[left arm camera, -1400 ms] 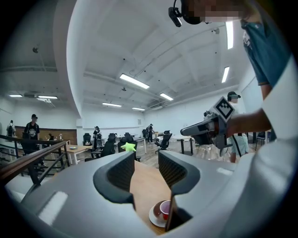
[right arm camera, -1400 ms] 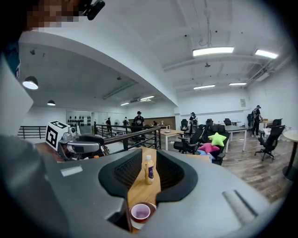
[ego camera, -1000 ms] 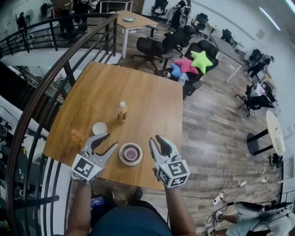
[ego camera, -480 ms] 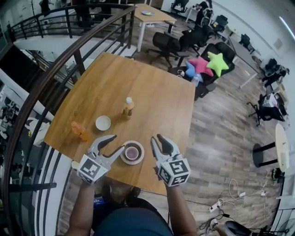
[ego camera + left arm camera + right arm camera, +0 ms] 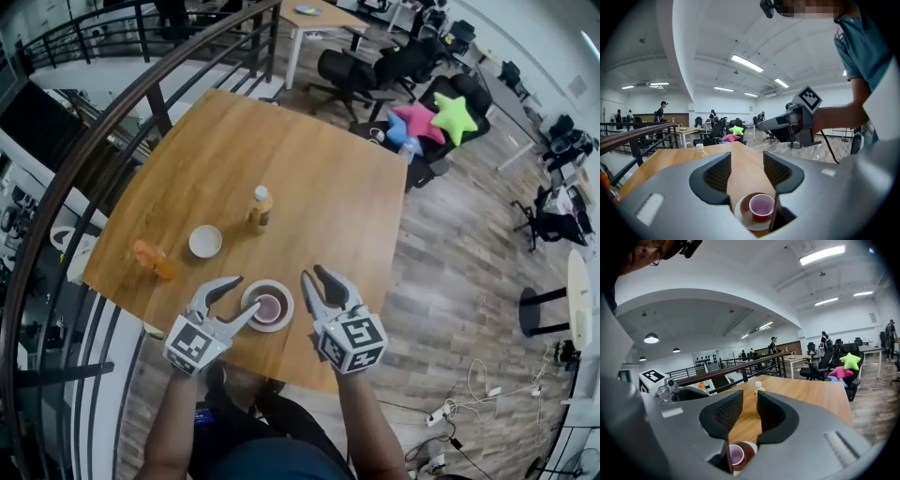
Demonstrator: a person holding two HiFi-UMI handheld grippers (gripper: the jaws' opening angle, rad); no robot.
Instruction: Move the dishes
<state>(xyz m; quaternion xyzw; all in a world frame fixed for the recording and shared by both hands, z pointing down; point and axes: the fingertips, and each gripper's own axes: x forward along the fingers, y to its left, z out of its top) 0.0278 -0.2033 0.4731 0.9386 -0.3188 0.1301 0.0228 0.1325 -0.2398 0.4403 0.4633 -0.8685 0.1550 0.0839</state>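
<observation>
Wooden tabletop (image 5: 309, 178), approach seemingly under way: left gripper (image 5: 247, 293) jaws, empty, have just been opening; right gripper (image 5: 311, 274) jaws narrow, empty. Next, probably clamp the near-edge saucer (image 5: 284, 298).

A cup (image 5: 268, 308) is set on a saucer (image 5: 249, 298) at the counter's (image 5: 309, 178) near edge, flanked by the left tool (image 5: 246, 293) and right tool (image 5: 312, 275). A bowl (image 5: 205, 241) and bottle (image 5: 259, 208) are placed behind, with 1 small object (image 5: 152, 260) left of the bowl.
</observation>
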